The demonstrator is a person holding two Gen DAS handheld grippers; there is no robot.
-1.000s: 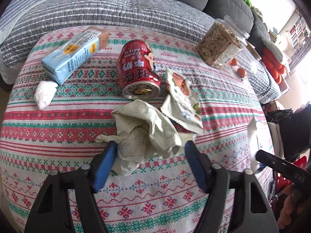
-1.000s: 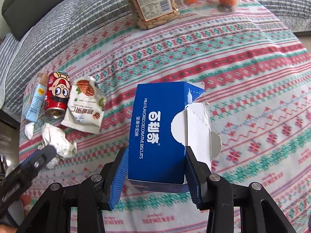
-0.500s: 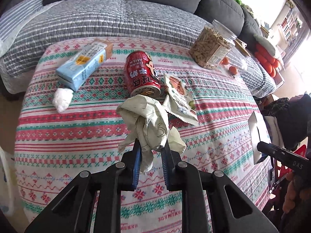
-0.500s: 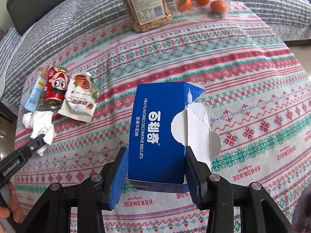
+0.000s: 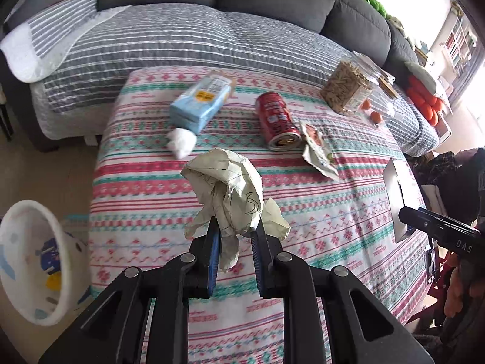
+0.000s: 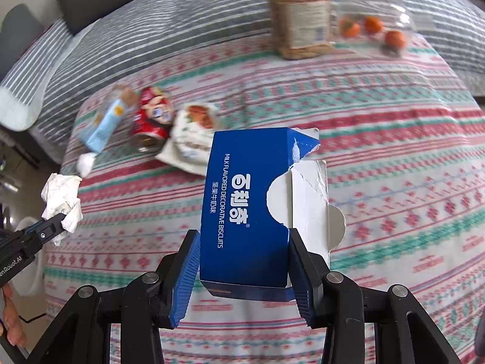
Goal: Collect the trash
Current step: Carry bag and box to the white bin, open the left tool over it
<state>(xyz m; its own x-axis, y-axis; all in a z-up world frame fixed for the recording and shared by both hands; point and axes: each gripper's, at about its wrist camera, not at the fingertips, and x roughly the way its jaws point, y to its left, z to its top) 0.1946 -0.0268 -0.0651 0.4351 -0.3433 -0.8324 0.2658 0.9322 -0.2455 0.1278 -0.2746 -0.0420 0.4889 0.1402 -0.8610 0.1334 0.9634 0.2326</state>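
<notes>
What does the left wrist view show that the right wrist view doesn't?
Only the left wrist view shows the white bin on the floor. Only the right shows the blue biscuit box's printed face, clamped in the right gripper. Both show the crumpled paper in the left gripper, the red can and the peanut jar.

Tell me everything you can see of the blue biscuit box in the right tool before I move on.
The blue cardboard biscuit box is clamped between the right tool, whose blue pads press its two side faces. It is held up off the patterned red, green and white tablecloth, long axis pointing away from the camera. White lettering reads "MILK FLAVORED DECORATIVE BISCUITS" beside Chinese characters. Its far end is torn open, with a ragged edge and a white inner flap folded out to the right. Whether it is empty cannot be seen.
</notes>
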